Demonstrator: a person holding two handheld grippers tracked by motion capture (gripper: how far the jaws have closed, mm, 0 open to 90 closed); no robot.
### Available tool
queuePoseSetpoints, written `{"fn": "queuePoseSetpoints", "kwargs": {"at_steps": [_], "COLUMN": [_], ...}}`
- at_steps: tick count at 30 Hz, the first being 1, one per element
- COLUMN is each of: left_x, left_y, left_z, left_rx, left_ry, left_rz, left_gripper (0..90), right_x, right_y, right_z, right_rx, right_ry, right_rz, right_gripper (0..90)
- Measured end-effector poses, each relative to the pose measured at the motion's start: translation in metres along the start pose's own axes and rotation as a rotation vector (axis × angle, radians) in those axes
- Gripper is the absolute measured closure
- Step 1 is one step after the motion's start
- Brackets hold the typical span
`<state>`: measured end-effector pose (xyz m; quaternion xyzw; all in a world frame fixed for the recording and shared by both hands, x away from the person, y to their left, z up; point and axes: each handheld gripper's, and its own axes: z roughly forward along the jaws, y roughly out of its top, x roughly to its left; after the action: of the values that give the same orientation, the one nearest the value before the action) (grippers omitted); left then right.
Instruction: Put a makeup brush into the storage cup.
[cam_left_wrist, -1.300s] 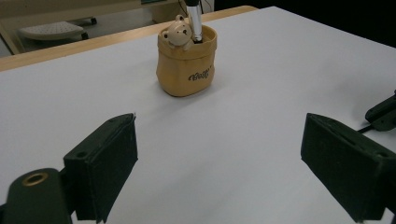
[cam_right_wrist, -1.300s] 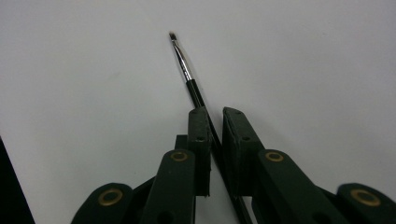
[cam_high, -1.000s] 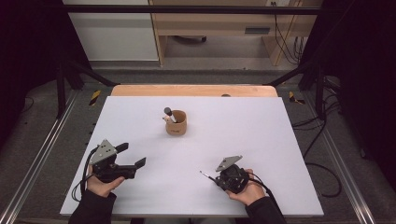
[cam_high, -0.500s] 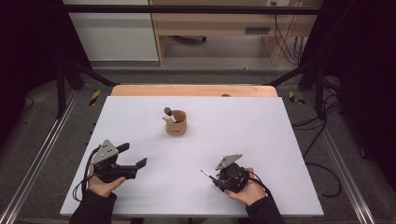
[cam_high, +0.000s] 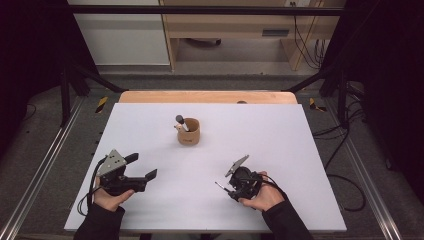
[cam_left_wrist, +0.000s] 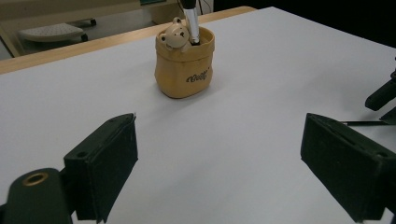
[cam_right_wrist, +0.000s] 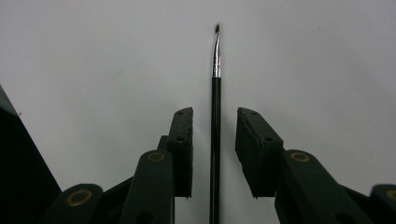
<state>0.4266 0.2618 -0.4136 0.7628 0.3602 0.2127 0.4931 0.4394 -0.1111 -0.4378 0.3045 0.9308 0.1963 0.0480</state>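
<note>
A thin black brush (cam_right_wrist: 215, 93) with a silver ferrule lies on the white table (cam_high: 280, 135). Its handle runs between the jaws of my right gripper (cam_right_wrist: 214, 116). Those jaws have just been opening, and a gap shows on each side of the handle, so the pads do not press it. In the high view the right gripper (cam_high: 225, 186) sits front right, with the brush tip (cam_high: 218, 184) poking out leftward. My left gripper (cam_high: 143, 166) rests front left, wide open and empty (cam_left_wrist: 219, 123). It faces a tan cup (cam_left_wrist: 185, 65) that holds a bear figure (cam_left_wrist: 176, 33) and a silver-handled brush (cam_left_wrist: 190, 18).
The cup (cam_high: 188, 132) stands mid-table, well beyond both grippers. A wooden strip (cam_high: 207, 96) runs along the table's far edge. Metal rails and cables flank the table on the floor. In the left gripper view, part of the right gripper (cam_left_wrist: 383, 95) shows at the right edge.
Both hands keep their places in the high view. The brush and the cup lie where they were.
</note>
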Motion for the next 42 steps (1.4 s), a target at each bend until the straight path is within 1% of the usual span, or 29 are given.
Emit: {"fn": "queuePoseSetpoints", "kwargs": {"at_steps": [3,6,8,10,11,20,24,30,32,33,36,37,38,40,41,42], "left_x": [0.0,0.0,0.0,0.0,0.0,0.0,-0.001,-0.001,-0.001,-0.001,0.0,0.0,0.0,-0.001,-0.001,-0.001], "left_y": [0.0,0.0,0.0,0.0,0.0,-0.001,-0.001,-0.001,-0.001,-0.001,-0.001,-0.001,-0.001,-0.001,-0.001,-0.001], "left_z": [0.0,-0.001,0.0,0.0,0.0,0.001,0.003,0.003,0.003,0.003,0.003,0.003,0.003,0.003,0.002,0.002], "left_rx": [0.001,-0.002,0.0,0.002,0.003,0.006,0.012,0.012,0.012,0.012,0.011,0.01,0.009,0.01,0.011,0.009], "left_ry": [0.0,0.0,0.001,0.0,0.001,-0.001,-0.003,-0.002,-0.001,-0.001,0.0,0.001,0.001,0.001,0.001,0.0], "left_rz": [0.0,-0.003,-0.001,0.0,0.004,0.002,0.001,-0.001,-0.001,-0.001,-0.003,-0.004,-0.005,-0.004,-0.003,-0.003], "left_gripper": [10.4,10.5,10.5,10.5,10.5,10.5,10.5,10.5,10.6,10.6,10.6,10.6,10.6,10.6,10.6,10.6], "right_x": [-0.001,0.0,-0.001,0.0,-0.001,-0.001,-0.001,0.002,0.004,0.003,0.003,0.002,0.003,0.004,0.002,0.002], "right_y": [0.0,0.001,0.001,0.001,0.0,0.001,0.002,0.002,0.003,0.002,0.002,0.001,0.001,0.001,0.0,0.0], "right_z": [0.004,0.007,0.009,0.011,0.012,0.012,0.013,0.013,0.012,0.012,0.011,0.011,0.01,0.007,0.005,0.004], "right_rx": [0.04,0.075,0.087,0.113,0.112,0.128,0.133,0.138,0.142,0.138,0.127,0.114,0.114,0.097,0.087,0.076], "right_ry": [-0.006,-0.003,-0.007,-0.007,-0.011,-0.015,-0.015,-0.03,-0.034,-0.035,-0.023,-0.018,-0.023,-0.023,-0.025,-0.023], "right_rz": [-0.013,-0.002,-0.015,-0.002,-0.017,-0.012,-0.025,-0.045,-0.028,-0.036,-0.029,-0.048,-0.033,-0.021,-0.033,-0.03], "right_gripper": [68.7,69.7,70.8,72.5,73.1,80.3,85.3,85.7,85.7,85.8,85.8,85.8,85.8,85.8,85.8,85.8]}}
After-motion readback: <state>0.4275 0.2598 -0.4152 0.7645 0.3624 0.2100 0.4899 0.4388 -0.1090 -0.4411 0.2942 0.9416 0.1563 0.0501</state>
